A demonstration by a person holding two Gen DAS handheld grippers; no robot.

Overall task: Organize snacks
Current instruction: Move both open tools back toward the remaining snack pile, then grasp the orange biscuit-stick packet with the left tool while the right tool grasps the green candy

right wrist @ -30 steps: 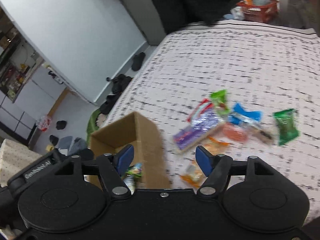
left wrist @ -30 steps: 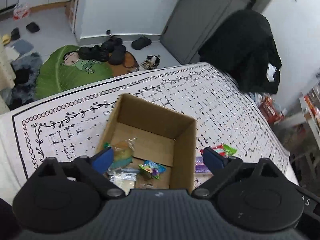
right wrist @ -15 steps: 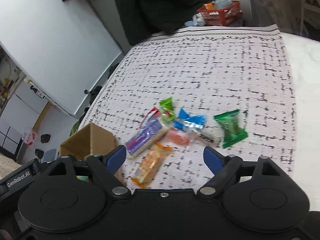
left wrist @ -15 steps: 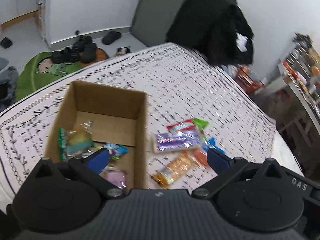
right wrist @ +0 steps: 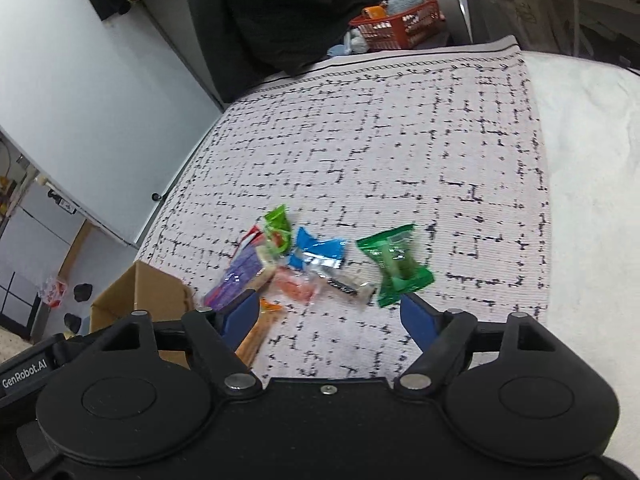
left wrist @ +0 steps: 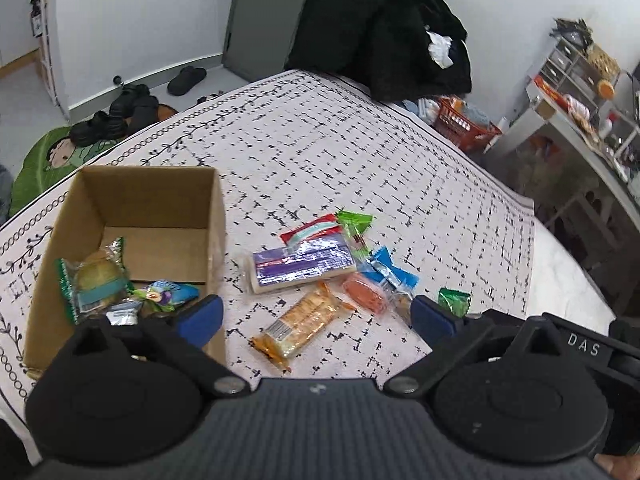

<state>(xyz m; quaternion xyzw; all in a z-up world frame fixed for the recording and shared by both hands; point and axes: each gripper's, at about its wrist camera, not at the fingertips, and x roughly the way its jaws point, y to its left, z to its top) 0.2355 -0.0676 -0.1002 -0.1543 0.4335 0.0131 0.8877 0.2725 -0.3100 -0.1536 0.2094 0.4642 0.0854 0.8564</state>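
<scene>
A cardboard box stands on the patterned cloth at the left and holds several wrapped snacks. Right of it lies a loose pile: a purple pack, an orange cracker pack, a red-orange sweet, a blue wrapper and a green wrapper. My left gripper is open and empty above the cracker pack. My right gripper is open and empty, just short of the pile; a green pack lies by its right finger. The box corner shows at its left.
The cloth covers a table whose bare white top shows on the right. A black coat on a chair and an orange basket stand behind the table. Shoes and a green mat lie on the floor.
Both grippers have swung right, away from the box and toward the loose snack pile. The right gripper has opened wider. The pile now lies between the left gripper's fingers.
</scene>
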